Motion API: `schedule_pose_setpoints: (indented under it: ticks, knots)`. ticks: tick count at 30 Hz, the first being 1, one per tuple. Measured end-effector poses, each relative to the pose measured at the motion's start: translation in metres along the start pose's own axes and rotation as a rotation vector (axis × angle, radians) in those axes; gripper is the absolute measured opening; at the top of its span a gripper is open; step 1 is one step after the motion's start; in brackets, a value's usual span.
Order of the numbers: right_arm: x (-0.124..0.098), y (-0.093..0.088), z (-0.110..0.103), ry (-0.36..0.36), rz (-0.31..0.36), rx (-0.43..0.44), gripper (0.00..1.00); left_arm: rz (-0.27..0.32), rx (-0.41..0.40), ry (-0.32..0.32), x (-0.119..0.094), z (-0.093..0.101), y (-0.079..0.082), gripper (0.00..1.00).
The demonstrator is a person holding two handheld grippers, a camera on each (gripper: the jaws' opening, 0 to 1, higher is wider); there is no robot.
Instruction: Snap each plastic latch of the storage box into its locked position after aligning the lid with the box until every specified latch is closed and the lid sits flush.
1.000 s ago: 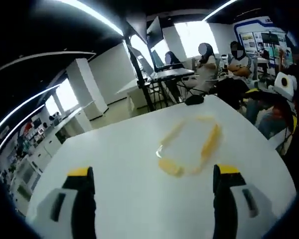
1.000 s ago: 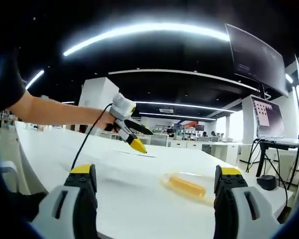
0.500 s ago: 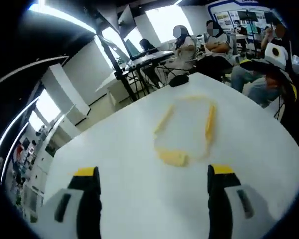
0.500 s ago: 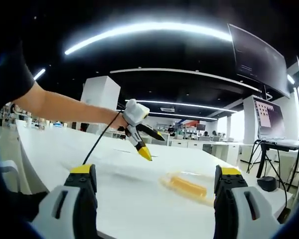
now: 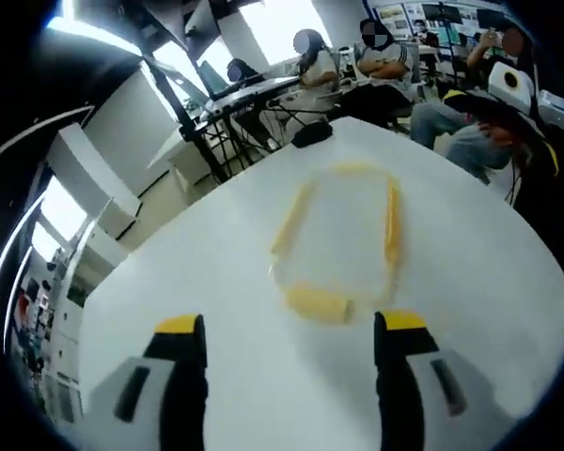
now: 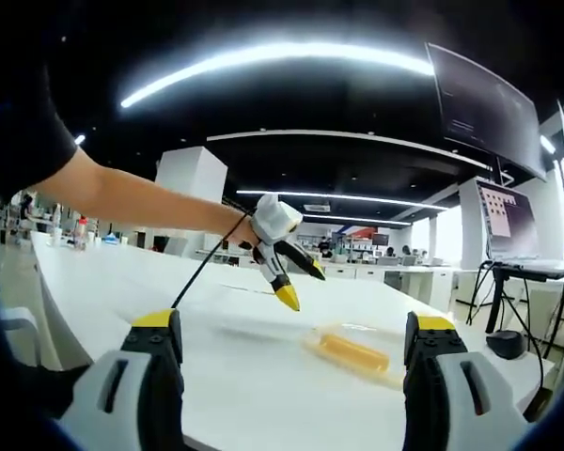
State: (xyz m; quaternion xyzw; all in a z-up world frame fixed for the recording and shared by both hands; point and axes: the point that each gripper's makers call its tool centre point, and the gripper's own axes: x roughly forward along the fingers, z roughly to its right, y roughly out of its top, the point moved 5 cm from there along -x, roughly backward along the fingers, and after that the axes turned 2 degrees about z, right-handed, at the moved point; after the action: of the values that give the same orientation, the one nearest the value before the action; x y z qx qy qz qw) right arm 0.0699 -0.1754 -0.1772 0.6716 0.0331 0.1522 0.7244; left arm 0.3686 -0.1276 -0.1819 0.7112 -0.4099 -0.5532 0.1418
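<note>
The storage box [image 5: 343, 240] is a shallow clear container with yellow latches on its sides, lying flat on the white table [image 5: 169, 282]. Its clear lid lies on top; whether any latch is snapped I cannot tell. My left gripper [image 5: 289, 329] is open, its yellow-tipped jaws just short of the near latch [image 5: 317, 303]. In the right gripper view the left gripper [image 6: 301, 285] hangs above the table, left of the box [image 6: 355, 353], pointing down at it, held by a person's arm [image 6: 141, 202]. My right gripper [image 6: 291, 324] stands open, low and nearer than the box, holding nothing.
A small black object [image 5: 312, 134] lies at the table's far edge. Beyond it stand desks with screens [image 5: 254, 89] and seated people [image 5: 385, 61]. In the right gripper view a monitor on a stand [image 6: 508, 221] rises at the right, and bottles [image 6: 80, 230] stand far left.
My left gripper has moved closer to the box and tilted down over it; in the right gripper view it has travelled right and lower. The right gripper has stayed put.
</note>
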Motion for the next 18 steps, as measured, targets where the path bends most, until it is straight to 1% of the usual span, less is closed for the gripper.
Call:
schedule_pose_setpoints:
  ticks: [2,5,7,9,14,18]
  knots:
    - [-0.001,0.000,0.000,-0.001,0.001,-0.002,0.99,-0.018,0.011,-0.015,0.004,0.000,-0.001,0.70]
    - [-0.001,0.000,0.001,-0.002,0.002,0.003,0.99,-0.025,0.014,-0.030,0.010,-0.002,0.000,0.68]
    - [-0.001,0.000,0.002,-0.003,0.000,0.005,0.99,-0.021,0.019,-0.037,0.012,-0.001,0.002,0.64]
    - [-0.002,0.000,0.004,-0.006,0.001,0.009,0.99,-0.020,0.017,-0.044,0.014,-0.004,0.002,0.58]
    - [-0.002,0.002,0.006,-0.007,0.006,0.013,0.99,-0.044,0.021,-0.085,0.019,-0.001,0.001,0.54]
    - [-0.002,0.001,0.008,-0.007,0.003,0.013,0.99,-0.058,0.030,-0.100,0.024,-0.002,0.000,0.53]
